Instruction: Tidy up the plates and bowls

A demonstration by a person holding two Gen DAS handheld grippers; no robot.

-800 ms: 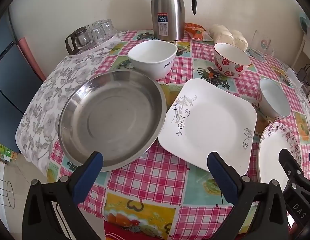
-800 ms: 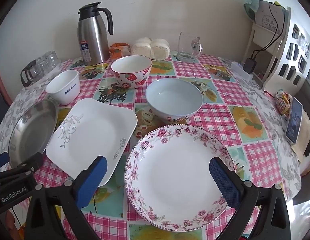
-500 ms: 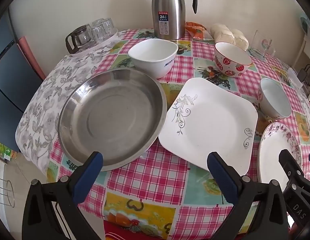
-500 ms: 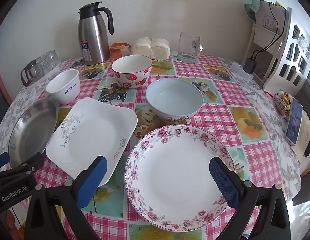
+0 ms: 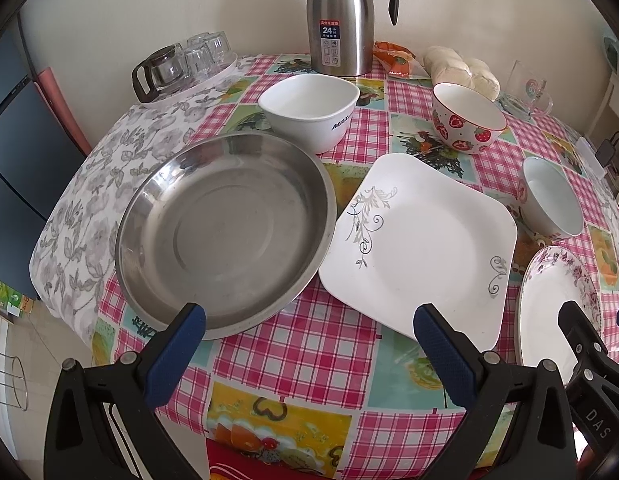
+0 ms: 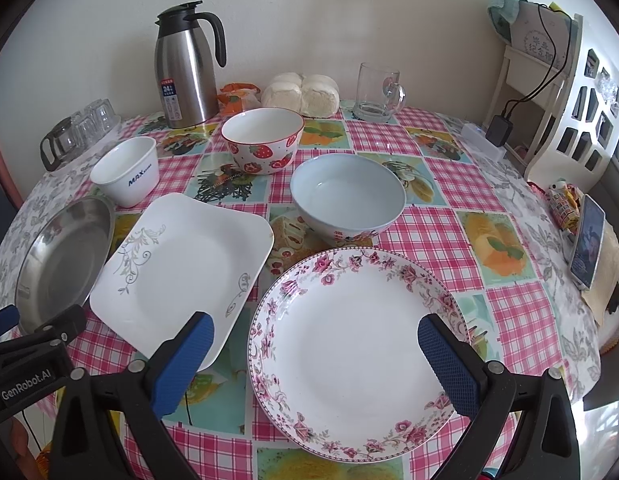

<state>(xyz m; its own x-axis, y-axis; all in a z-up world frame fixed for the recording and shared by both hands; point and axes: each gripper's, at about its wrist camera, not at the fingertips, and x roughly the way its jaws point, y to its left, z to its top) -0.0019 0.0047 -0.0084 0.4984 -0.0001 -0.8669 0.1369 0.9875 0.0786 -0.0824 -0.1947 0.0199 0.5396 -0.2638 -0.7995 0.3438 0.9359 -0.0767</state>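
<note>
Both claws, left gripper [image 5: 309, 340] and right gripper [image 6: 315, 340], are spread wide and empty over the square plate [image 5: 421, 240] and floral plate [image 6: 349, 344], and my worry is the steel dish [image 5: 225, 236] rim at 9 o'clock overlaps the square one, so lifting either could drag both

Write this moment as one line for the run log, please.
phase: before first pick | left gripper: open, empty | right gripper: open, above floral plate | dishes: all unstacked
</note>
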